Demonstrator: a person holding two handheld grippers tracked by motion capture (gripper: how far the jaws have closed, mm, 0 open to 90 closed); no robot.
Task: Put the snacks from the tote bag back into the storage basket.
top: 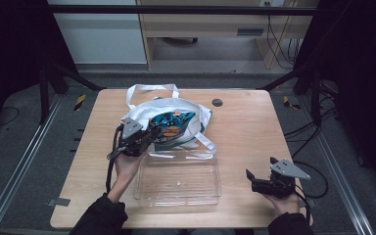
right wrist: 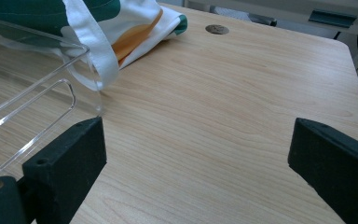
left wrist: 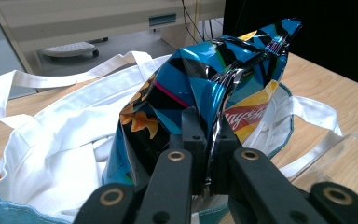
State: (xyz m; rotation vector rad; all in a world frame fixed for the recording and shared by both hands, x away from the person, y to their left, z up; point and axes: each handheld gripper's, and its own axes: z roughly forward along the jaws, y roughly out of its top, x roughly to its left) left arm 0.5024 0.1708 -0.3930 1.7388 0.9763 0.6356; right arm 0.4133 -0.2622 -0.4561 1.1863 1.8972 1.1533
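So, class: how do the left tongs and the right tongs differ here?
The left tongs are shut on the chip bag; the right tongs are open and hold nothing. The left tongs sit at the tote; the right tongs hover over bare table. Both are black and hand-held.

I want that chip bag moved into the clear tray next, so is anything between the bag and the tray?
Nothing visible blocks it. The left gripper is shut on the blue foil chip bag above the white cloth tote bag. The clear plastic tray sits right beside the tote, open and empty, though a white tote strap lies at its far rim.
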